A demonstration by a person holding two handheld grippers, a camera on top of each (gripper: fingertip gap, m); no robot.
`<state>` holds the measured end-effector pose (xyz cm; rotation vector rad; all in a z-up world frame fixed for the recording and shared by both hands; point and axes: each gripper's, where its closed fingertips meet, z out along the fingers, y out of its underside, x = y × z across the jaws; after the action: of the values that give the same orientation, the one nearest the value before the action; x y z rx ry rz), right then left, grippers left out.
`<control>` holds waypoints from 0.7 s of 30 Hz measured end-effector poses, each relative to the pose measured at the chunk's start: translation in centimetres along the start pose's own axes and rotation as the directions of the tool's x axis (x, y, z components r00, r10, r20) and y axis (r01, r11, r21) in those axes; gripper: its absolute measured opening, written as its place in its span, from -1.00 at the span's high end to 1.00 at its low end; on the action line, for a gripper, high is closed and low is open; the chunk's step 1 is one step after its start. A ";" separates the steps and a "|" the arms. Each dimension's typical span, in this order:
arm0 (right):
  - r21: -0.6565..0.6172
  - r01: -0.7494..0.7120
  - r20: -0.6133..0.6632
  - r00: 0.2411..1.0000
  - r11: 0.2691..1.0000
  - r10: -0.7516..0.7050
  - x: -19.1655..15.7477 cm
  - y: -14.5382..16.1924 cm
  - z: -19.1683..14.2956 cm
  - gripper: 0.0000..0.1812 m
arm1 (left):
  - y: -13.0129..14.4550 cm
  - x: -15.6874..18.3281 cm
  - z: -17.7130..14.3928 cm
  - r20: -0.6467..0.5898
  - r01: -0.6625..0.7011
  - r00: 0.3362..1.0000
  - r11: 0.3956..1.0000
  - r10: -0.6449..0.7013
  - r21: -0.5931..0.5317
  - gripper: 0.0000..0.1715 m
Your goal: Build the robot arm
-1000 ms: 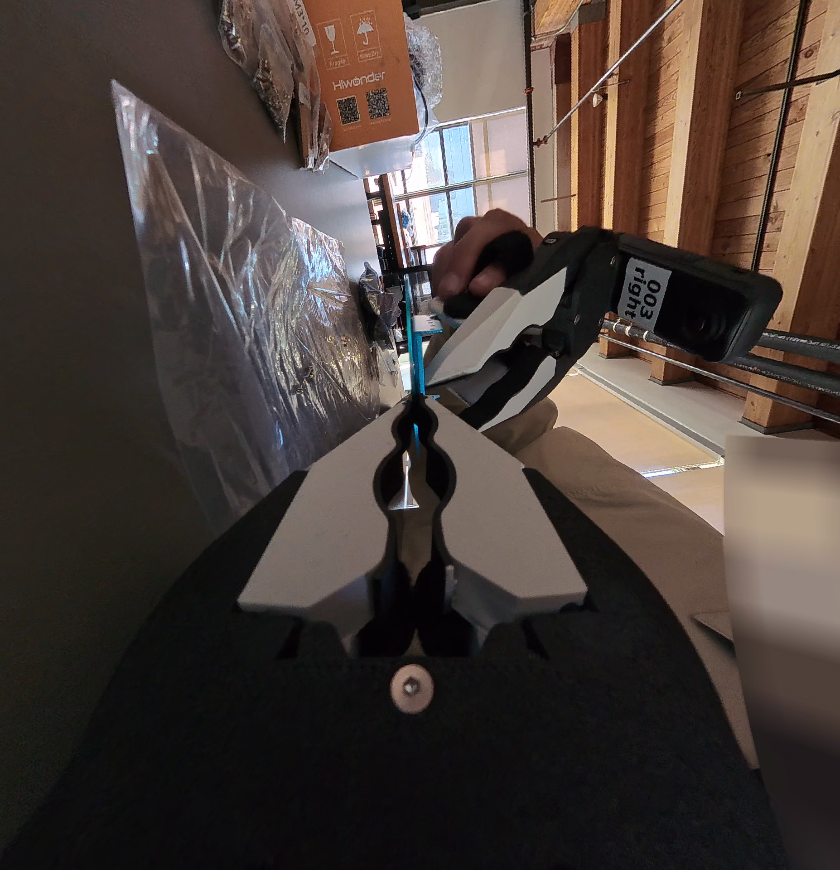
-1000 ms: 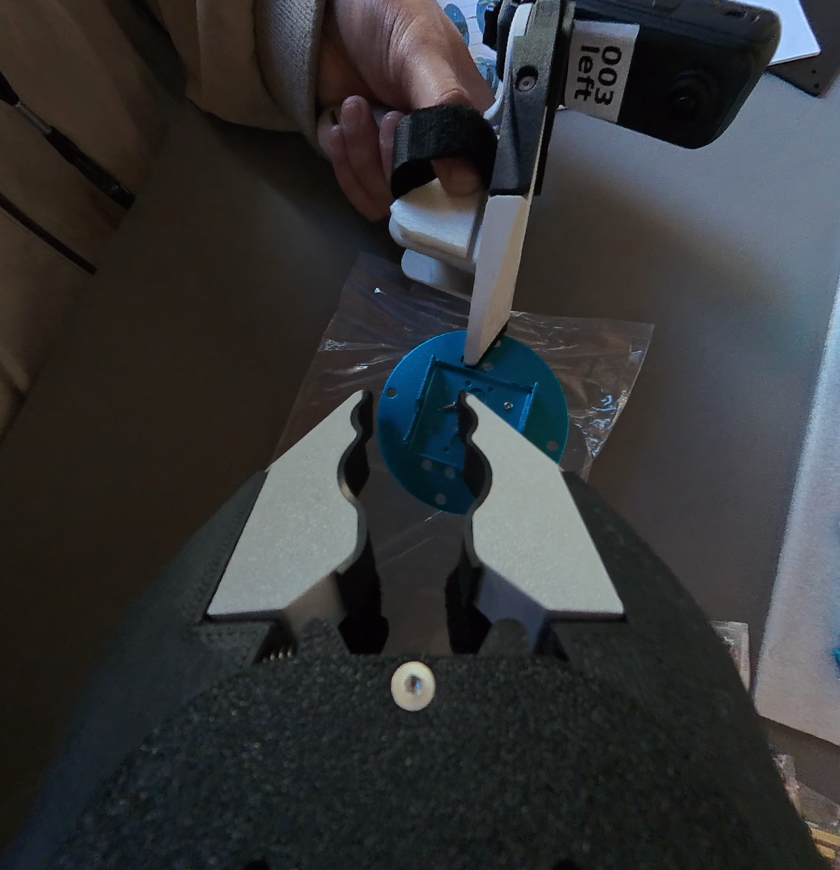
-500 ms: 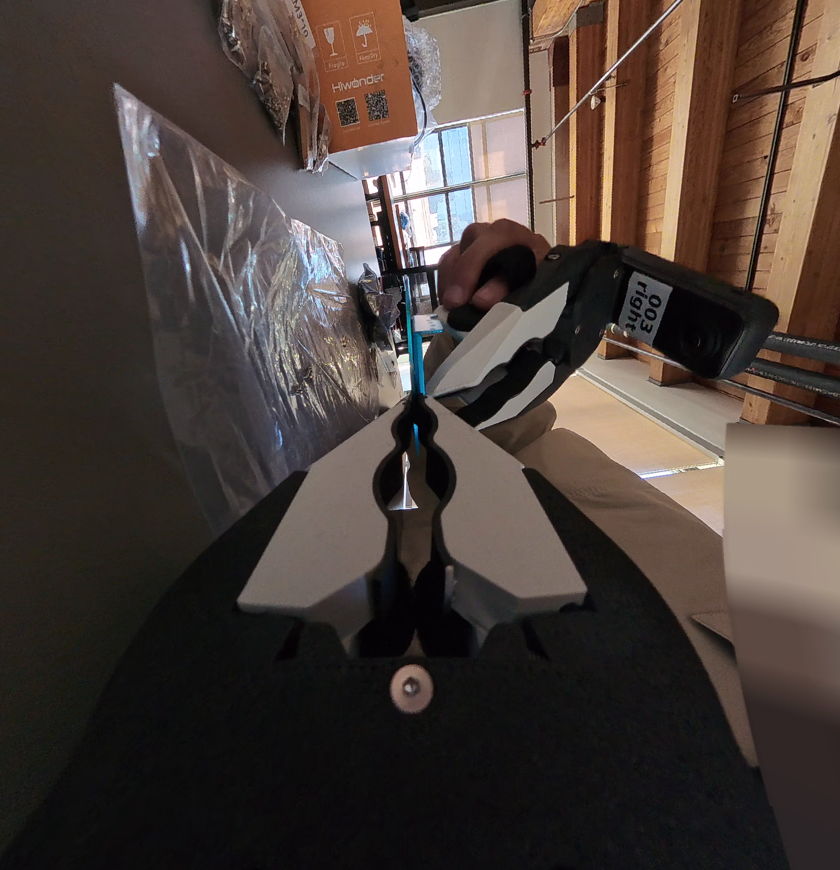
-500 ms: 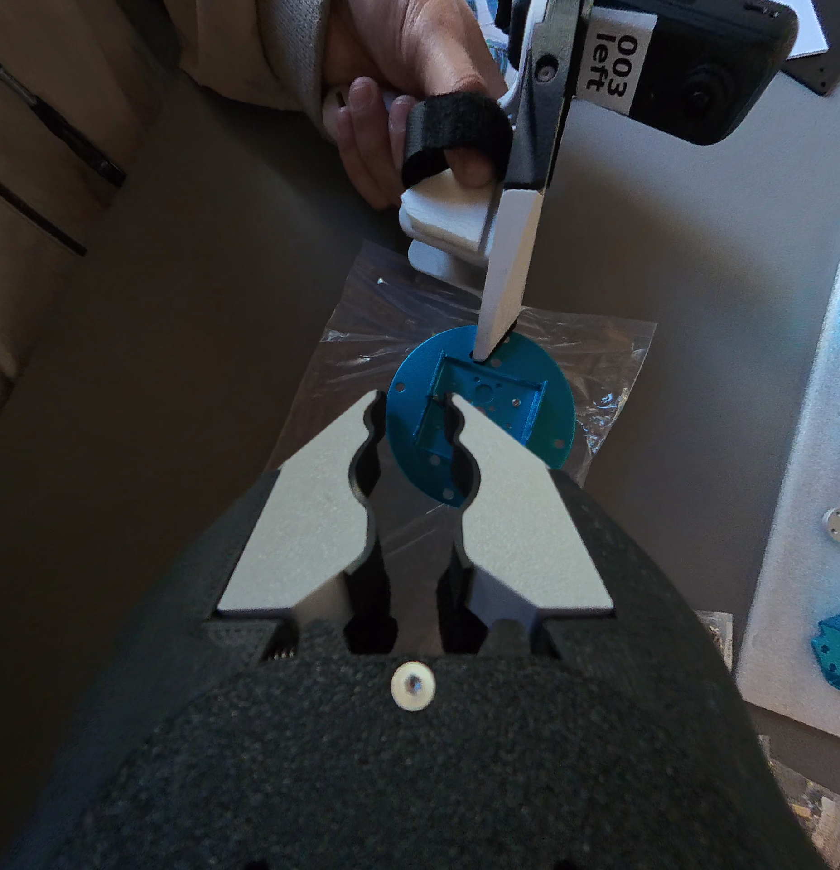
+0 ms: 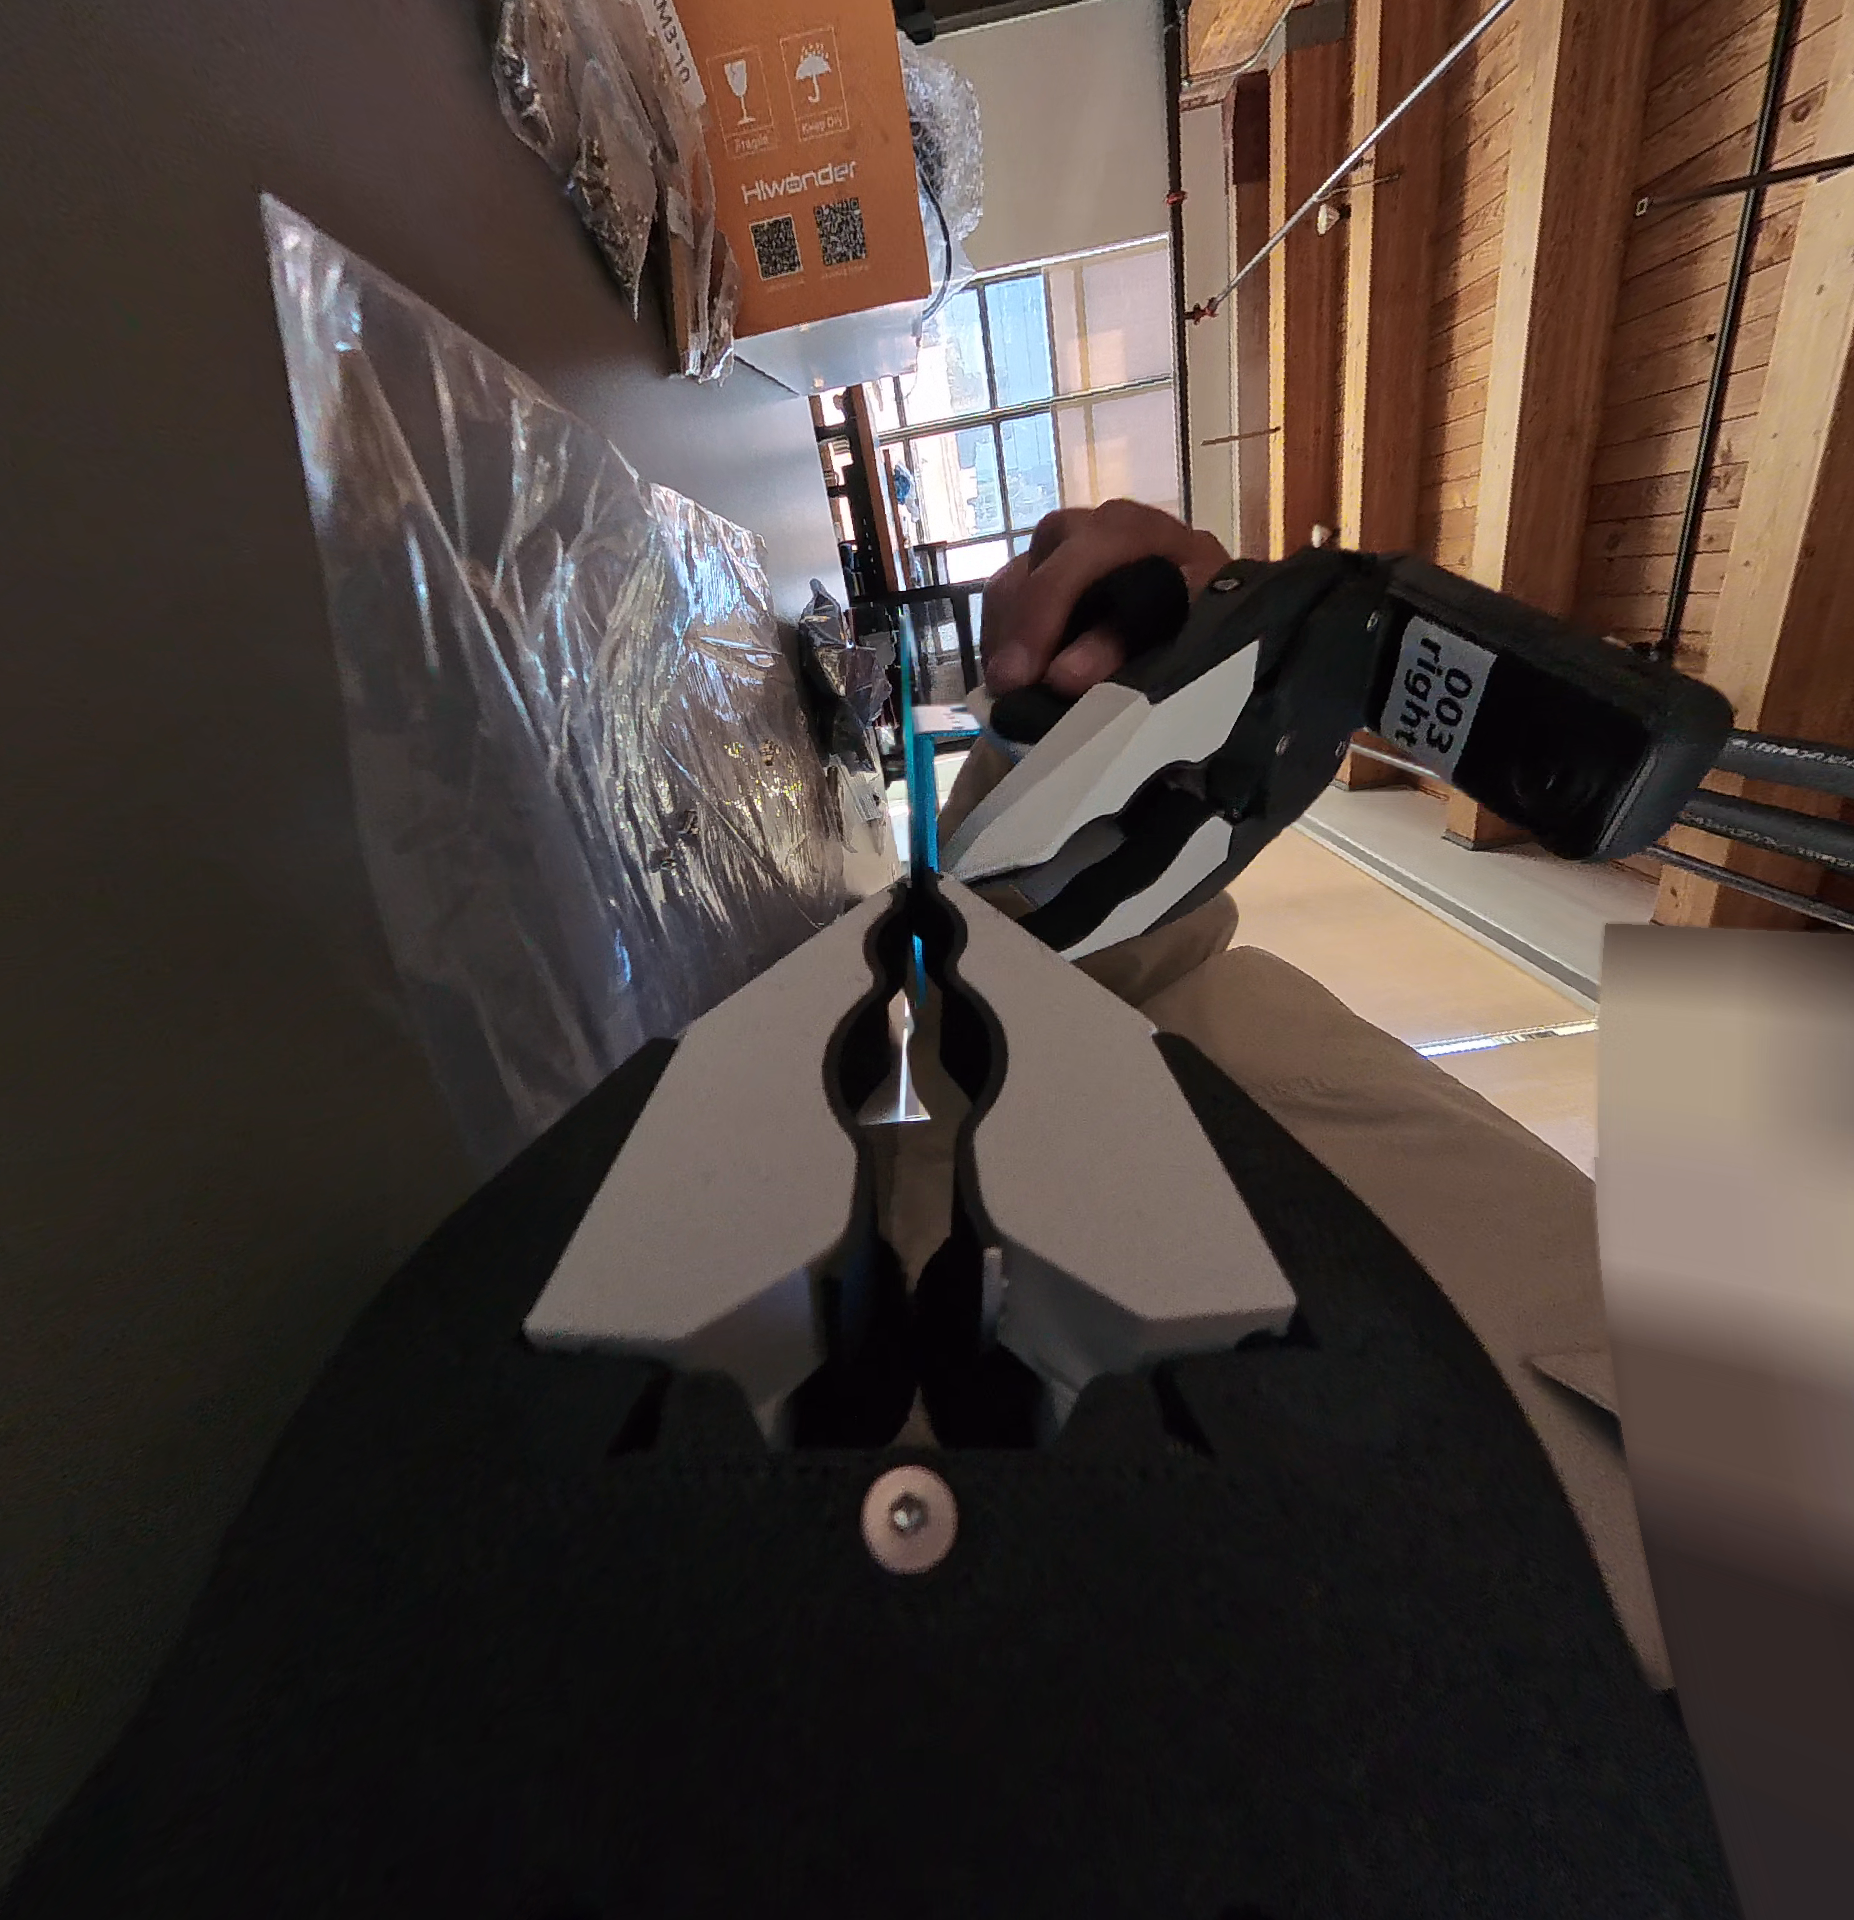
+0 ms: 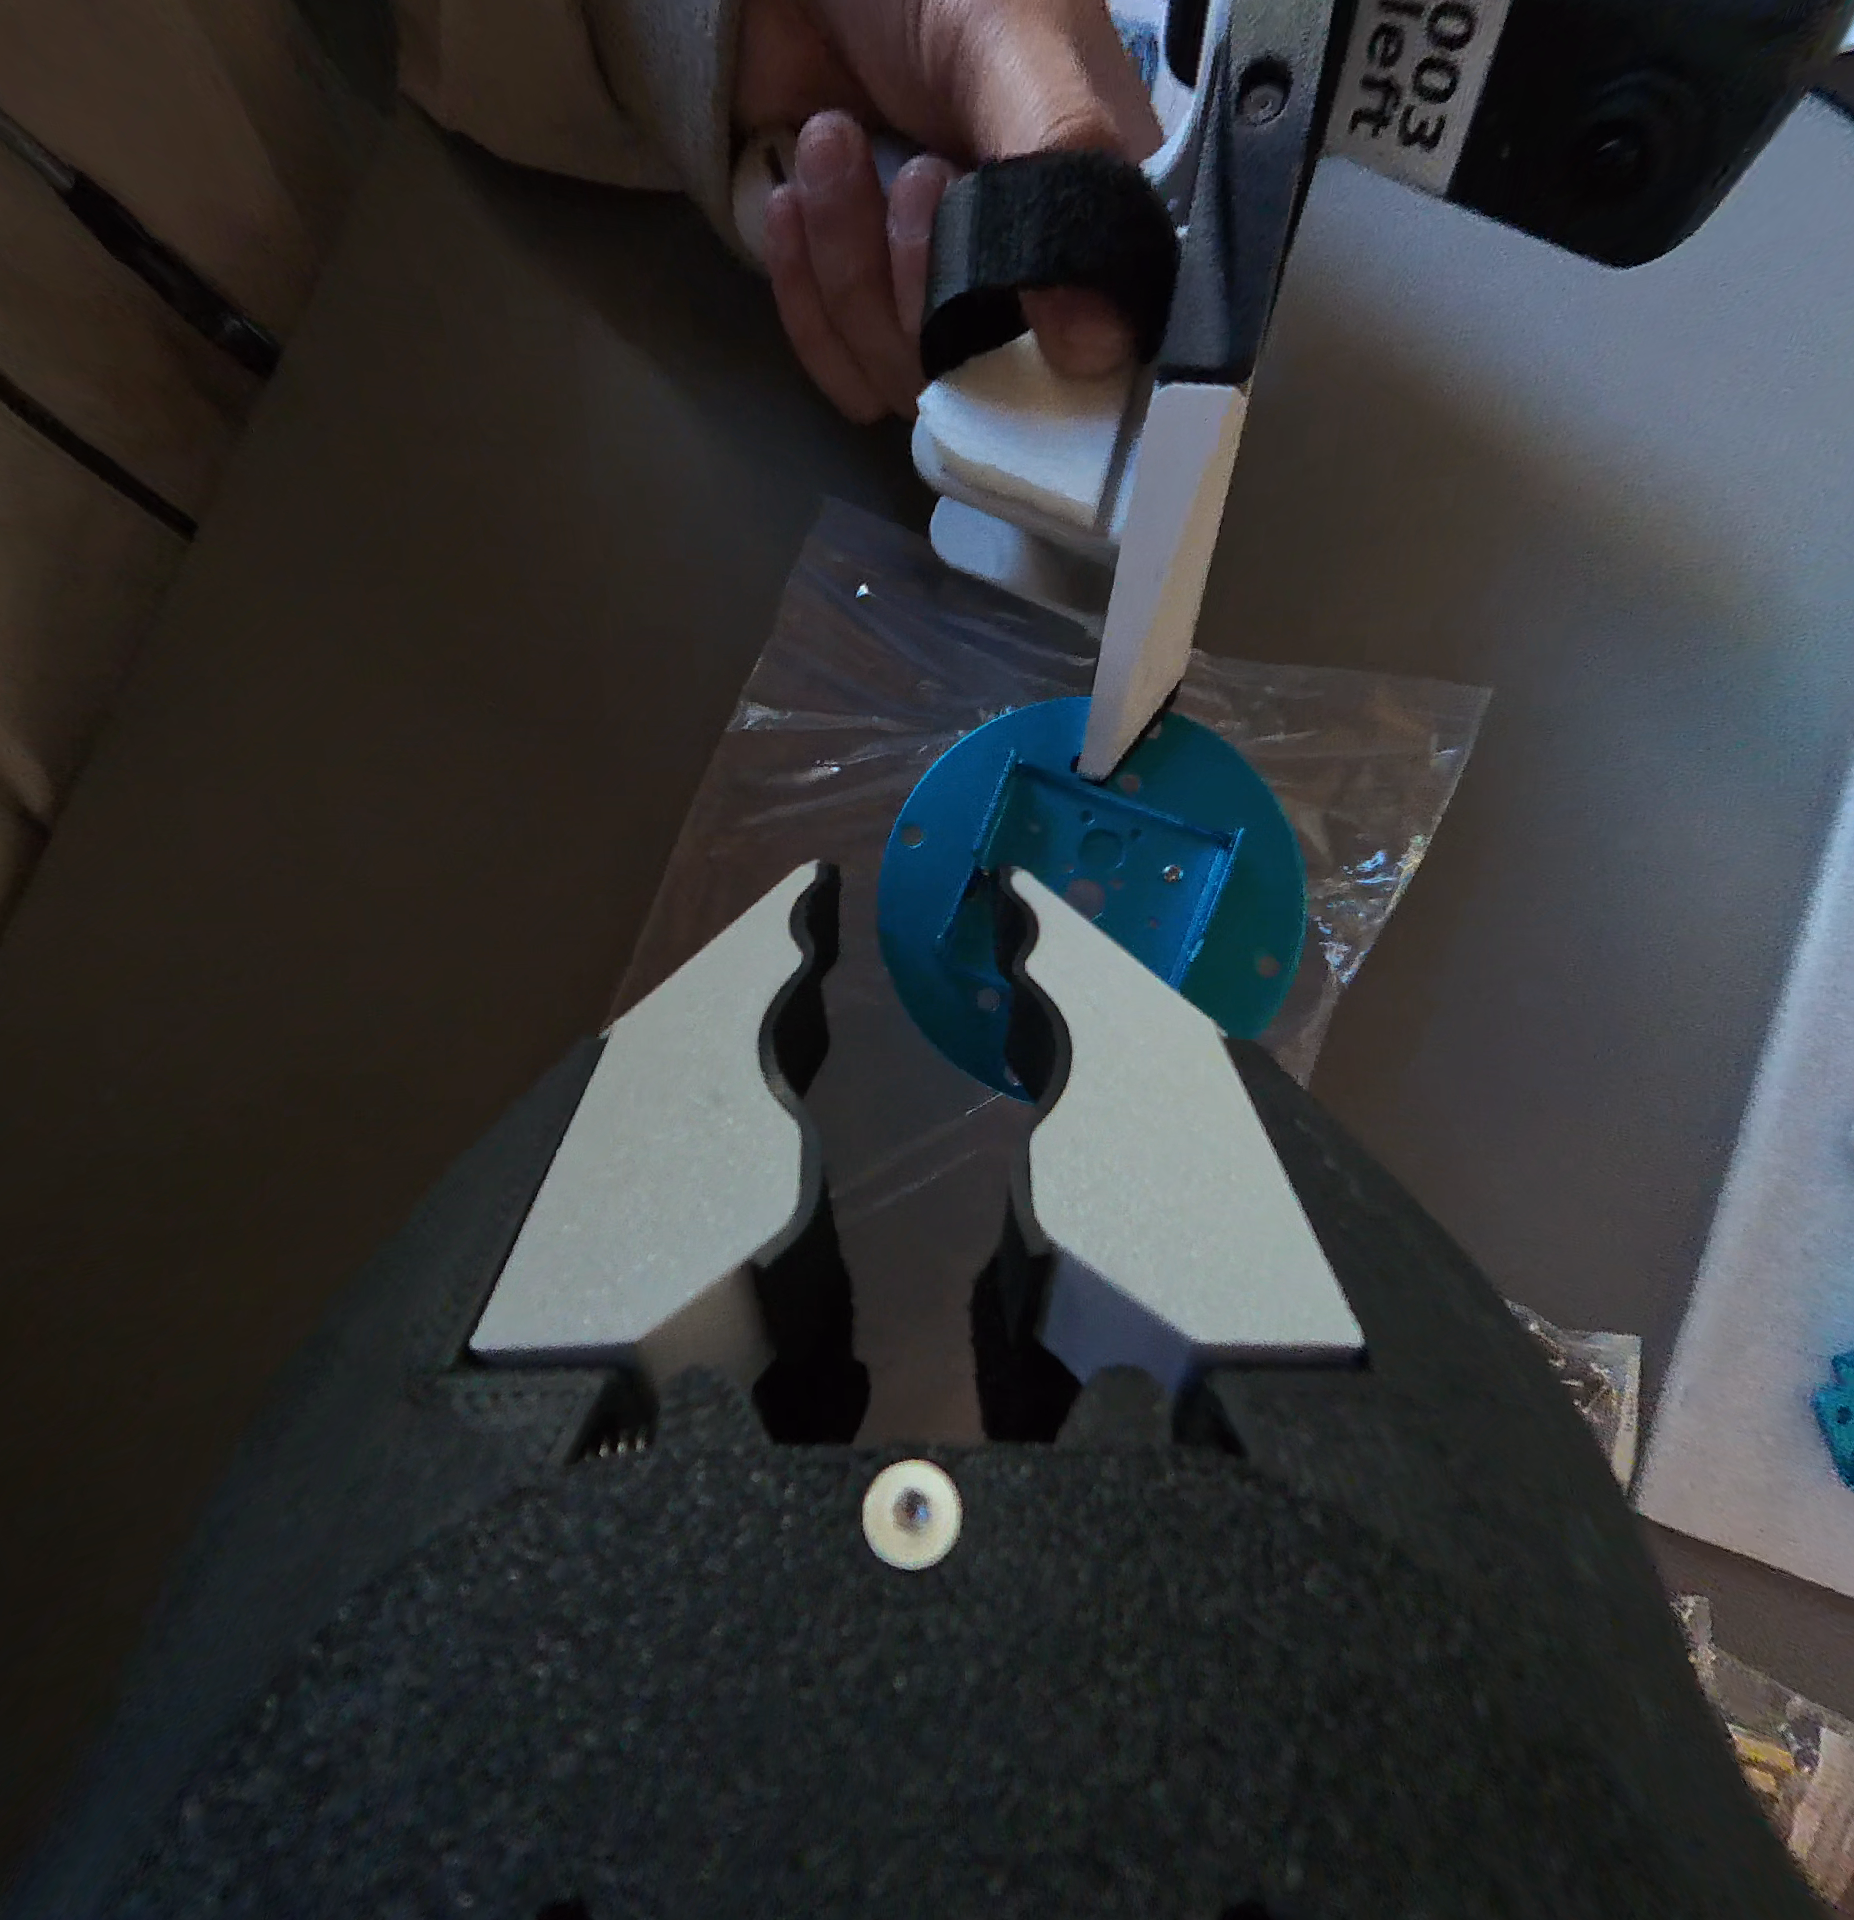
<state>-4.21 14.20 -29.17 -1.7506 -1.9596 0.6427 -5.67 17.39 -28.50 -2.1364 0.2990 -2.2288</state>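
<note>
Edgewise, blue disc (image 5: 921, 800) pinched in left tool (image 5: 918, 894).

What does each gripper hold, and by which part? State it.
The left gripper pinches the blue round plate by its rim, edge-on. The right gripper is open, holding nothing.

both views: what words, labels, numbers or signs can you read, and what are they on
I don't copy writing out; here is what bears it.
Orange cardboard box: printed words, two pictograms, two square codes.
White sticker on the right gripper: short print.
White sticker on the left gripper, shut on the blue disc: short print, cut off.
Bag label: too small.
</note>
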 end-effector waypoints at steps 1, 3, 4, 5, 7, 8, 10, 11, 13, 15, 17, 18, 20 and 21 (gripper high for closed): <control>-0.004 0.000 0.001 1.000 1.000 0.000 0.0 0.0 0.0 0.69 | 0.0 0.0 0.0 0.004 -0.003 1.000 1.000 0.003 -0.001 1.00; -0.028 -0.007 0.005 1.000 1.000 0.007 0.0 0.3 -0.5 0.73 | 0.0 0.1 0.0 -0.003 -0.003 1.000 1.000 0.003 0.000 1.00; -0.048 -0.015 0.011 1.000 0.999 0.015 0.0 0.6 -1.0 0.75 | -0.1 0.1 -0.1 -0.004 0.000 1.000 1.000 0.000 0.005 1.00; -0.059 -0.024 0.015 1.000 0.998 0.025 -0.1 0.8 -1.5 0.77 | -0.2 0.1 -0.1 -0.005 0.002 1.000 1.000 -0.002 0.009 1.00; -0.045 -0.031 -0.003 1.000 0.998 0.031 0.1 0.7 -2.5 0.76 | -0.2 0.1 -0.2 -0.005 0.003 1.000 1.000 -0.003 0.010 1.00; -0.026 -0.029 -0.016 0.999 0.999 0.028 0.3 0.4 -2.8 0.76 | -0.1 0.1 -0.1 -0.006 0.003 1.000 1.000 -0.003 0.007 1.00; 0.007 -0.016 -0.018 1.000 1.000 0.016 0.2 -0.3 -2.7 0.72 | 0.1 0.1 0.1 -0.006 -0.001 1.000 1.000 0.001 -0.003 1.00; 0.011 -0.007 -0.012 1.000 1.000 0.007 0.1 -0.5 -2.4 0.72 | 0.2 0.1 0.1 -0.004 -0.005 1.000 1.000 0.004 -0.006 1.00; -0.004 0.008 0.011 1.000 1.000 -0.008 -0.2 -0.4 -1.4 0.70 | 0.2 0.1 0.1 -0.003 -0.008 1.000 1.000 0.008 -0.007 1.00; -0.031 0.010 0.043 0.999 0.999 -0.009 -0.6 -0.1 -0.5 0.69 | 0.1 0.1 0.1 0.000 -0.008 1.000 1.000 0.008 -0.006 1.00; -0.053 0.015 0.049 0.999 0.998 -0.013 -0.5 0.2 -0.2 0.69 | 0.1 0.1 0.1 0.002 -0.014 1.000 1.000 0.014 -0.007 1.00; -0.061 0.009 0.054 0.999 0.998 -0.005 -0.5 0.3 -0.4 0.70 | 0.1 0.1 0.1 0.001 -0.014 1.000 1.000 0.014 -0.007 1.00; -0.095 0.001 0.059 0.998 0.996 0.005 -0.4 0.7 -1.0 0.73 | 0.1 0.0 0.1 0.002 -0.013 1.000 1.000 0.013 -0.008 1.00; -0.109 0.001 0.063 0.998 0.994 0.006 -0.4 0.9 -1.6 0.79 | 0.1 0.1 0.1 0.001 -0.016 1.000 1.000 0.016 -0.007 1.00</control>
<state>-2.51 13.94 -28.39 -1.8182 -2.0707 0.6098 -5.60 17.30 -28.43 -2.1312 0.3226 -2.2212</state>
